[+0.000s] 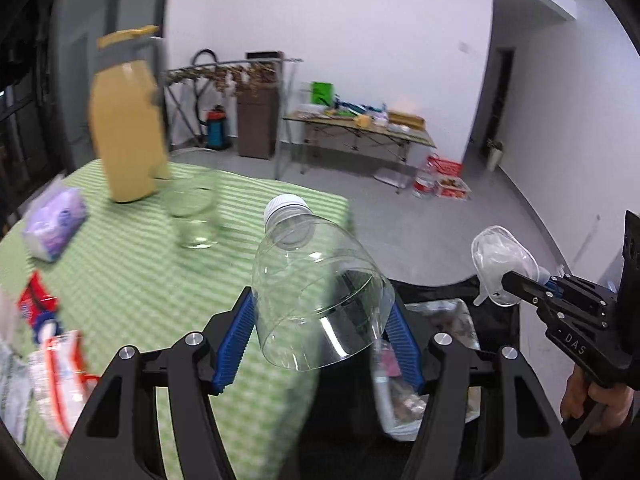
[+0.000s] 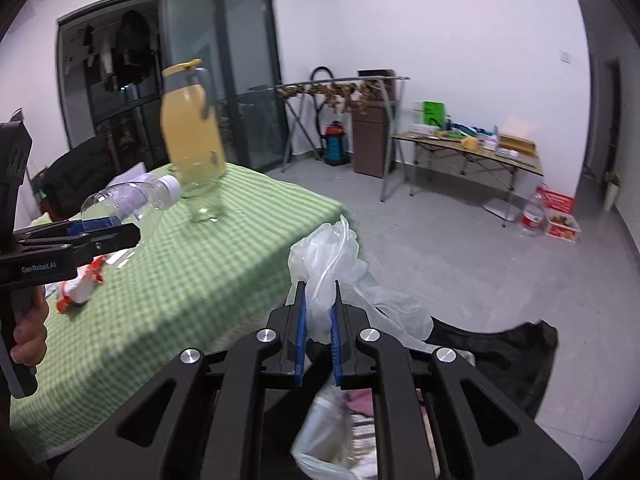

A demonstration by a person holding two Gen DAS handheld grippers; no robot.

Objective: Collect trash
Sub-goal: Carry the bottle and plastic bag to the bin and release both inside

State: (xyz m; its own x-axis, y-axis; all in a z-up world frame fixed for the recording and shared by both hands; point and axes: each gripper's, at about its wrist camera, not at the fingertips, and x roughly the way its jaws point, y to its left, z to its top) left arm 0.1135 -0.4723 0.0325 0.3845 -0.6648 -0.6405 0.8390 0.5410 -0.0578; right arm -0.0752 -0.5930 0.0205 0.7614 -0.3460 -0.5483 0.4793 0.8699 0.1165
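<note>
Trash in hand: your left gripper (image 1: 320, 344) clamps the clear empty bottle (image 1: 316, 288) at frame centre, your right gripper (image 2: 319, 328) pinches a crumpled plastic glove (image 2: 332, 256), both held above the black bin bag (image 1: 496, 320) beside the green-checked table (image 1: 132, 264).
</note>
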